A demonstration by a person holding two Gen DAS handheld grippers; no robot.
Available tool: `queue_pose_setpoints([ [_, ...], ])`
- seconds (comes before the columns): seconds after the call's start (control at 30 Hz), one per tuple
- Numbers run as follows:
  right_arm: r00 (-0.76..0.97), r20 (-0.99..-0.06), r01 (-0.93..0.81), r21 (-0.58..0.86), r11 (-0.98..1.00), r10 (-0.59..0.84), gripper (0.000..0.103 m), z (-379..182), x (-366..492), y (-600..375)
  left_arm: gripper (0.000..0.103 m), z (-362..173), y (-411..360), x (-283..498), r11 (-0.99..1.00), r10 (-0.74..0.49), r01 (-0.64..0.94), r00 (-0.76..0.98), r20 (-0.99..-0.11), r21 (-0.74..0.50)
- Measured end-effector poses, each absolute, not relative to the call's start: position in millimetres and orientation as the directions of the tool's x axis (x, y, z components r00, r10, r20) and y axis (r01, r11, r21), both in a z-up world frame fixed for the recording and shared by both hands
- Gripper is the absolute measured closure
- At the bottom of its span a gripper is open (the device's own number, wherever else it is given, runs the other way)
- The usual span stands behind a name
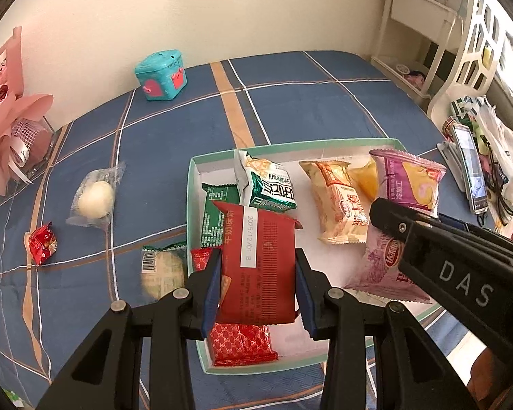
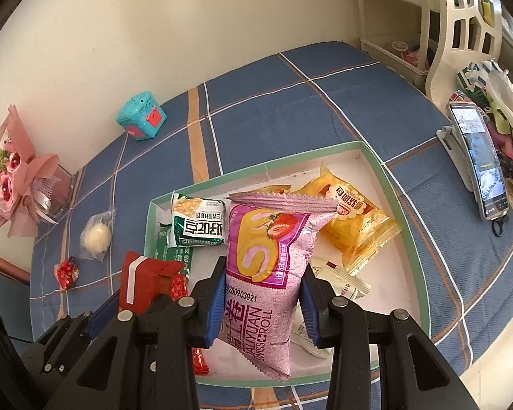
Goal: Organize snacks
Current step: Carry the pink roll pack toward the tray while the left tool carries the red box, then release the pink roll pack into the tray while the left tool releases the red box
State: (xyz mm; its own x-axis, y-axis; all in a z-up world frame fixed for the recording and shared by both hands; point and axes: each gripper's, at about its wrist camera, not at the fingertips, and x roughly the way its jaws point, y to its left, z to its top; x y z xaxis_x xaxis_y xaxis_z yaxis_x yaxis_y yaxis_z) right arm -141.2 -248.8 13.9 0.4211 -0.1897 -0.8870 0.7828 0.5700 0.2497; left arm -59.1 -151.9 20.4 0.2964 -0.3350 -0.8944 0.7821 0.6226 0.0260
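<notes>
Both jaws clenched: left gripper (image 1: pixel 256 287) holds red wafer packet (image 1: pixel 256 256), right gripper (image 2: pixel 261 302) pink Swiss-roll packet (image 2: pixel 266 266), poised over green-rimmed tray (image 2: pixel 405 225) for sorting, loose sweets at nine o'clock.

The right gripper (image 2: pixel 261 302) clamped a pink Swiss roll packet (image 2: pixel 268 273) over the green-rimmed box (image 2: pixel 407 225) on the blue plaid bed (image 2: pixel 290 102). Inside the box lay a yellow cake packet (image 2: pixel 355 222) far right and a green-and-white packet (image 2: pixel 198 222) far left. At near left, the left gripper (image 2: pixel 102 311) gripped a red packet (image 2: pixel 147 280).
</notes>
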Motion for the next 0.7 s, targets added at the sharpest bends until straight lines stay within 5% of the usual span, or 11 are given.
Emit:
queue_pose_setpoints([
  [0.7,0.321,-0.940,0.778,0.190,0.598,-0.118,0.062,-21.7,-128.2,-245.4,0.062,-8.4,-161.9,-61.3,0.598,-0.260,0.799,0.267,-0.928,0.063],
])
